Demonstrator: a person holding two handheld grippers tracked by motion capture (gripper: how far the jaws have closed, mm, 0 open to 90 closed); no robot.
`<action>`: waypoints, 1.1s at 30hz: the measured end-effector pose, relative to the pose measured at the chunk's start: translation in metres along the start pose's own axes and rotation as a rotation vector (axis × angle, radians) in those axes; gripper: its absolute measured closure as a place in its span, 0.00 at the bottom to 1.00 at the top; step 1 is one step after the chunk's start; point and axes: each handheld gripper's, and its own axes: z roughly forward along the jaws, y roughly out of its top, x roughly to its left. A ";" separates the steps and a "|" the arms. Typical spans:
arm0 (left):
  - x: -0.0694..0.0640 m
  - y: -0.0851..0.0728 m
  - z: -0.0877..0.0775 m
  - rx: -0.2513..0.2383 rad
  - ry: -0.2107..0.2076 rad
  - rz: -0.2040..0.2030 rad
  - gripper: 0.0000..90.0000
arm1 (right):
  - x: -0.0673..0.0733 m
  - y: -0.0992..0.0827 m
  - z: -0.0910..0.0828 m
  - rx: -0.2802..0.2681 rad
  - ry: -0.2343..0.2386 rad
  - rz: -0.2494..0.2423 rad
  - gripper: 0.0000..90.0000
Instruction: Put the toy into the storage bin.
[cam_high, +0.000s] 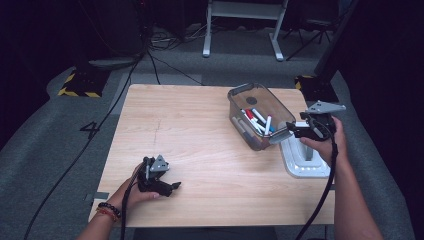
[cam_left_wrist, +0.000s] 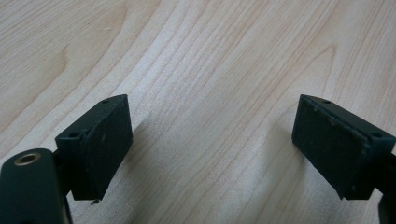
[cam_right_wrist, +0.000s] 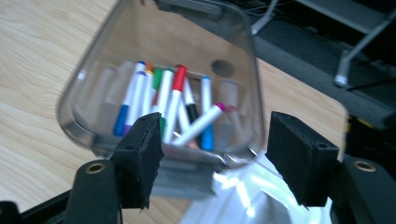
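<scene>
- The clear plastic bin (cam_high: 260, 107) with the markers (cam_high: 257, 120) sits on the right half of the bench (cam_high: 190, 130), turned at an angle so one short end points toward the back edge and the other toward the right tongs (cam_high: 291, 131).
- In the right gripper view the markers (cam_right_wrist: 175, 102) lie loose in a heap on the bin's (cam_right_wrist: 116, 42) floor, caps in blue, red, green, orange and pink, and there's spare room inside toward the far end.
- The bin's near rim lies just beside the white lid (cam_high: 305, 157), which lies flat at the bench's right edge. Can't tell if they touch.
- The right tongs (cam_right_wrist: 215, 168) hang just above the bin's near end, released, nothing between the pads. The lid (cam_right_wrist: 243, 196) shows below them.
- The right hand (cam_high: 327, 142) hovers over the lid, close to the right edge of the bench.
- The whole left and middle of the bench is bare wood, so there's loads of room to slide things that way.
- The left tongs (cam_high: 175, 186) rest low near the front edge, well apart from the bin, held by the left hand (cam_high: 137, 187).
- In the left gripper view the left tongs (cam_left_wrist: 210, 149) stand apart with just bare bench (cam_left_wrist: 210, 70) between them, gripping nothing.
- Behind the bench is grey floor (cam_high: 225, 55) with cables.
</scene>
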 end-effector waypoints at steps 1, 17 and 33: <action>0.000 0.000 0.000 0.001 0.000 0.001 0.14 | -0.003 -0.005 -0.004 -0.015 0.006 0.018 0.41; 0.000 0.000 0.000 0.000 0.000 0.000 0.14 | -0.045 -0.082 0.039 0.093 -0.084 0.196 0.44; 0.000 0.000 0.000 0.001 -0.003 0.003 0.14 | -0.051 -0.118 0.077 0.249 -0.096 0.244 0.53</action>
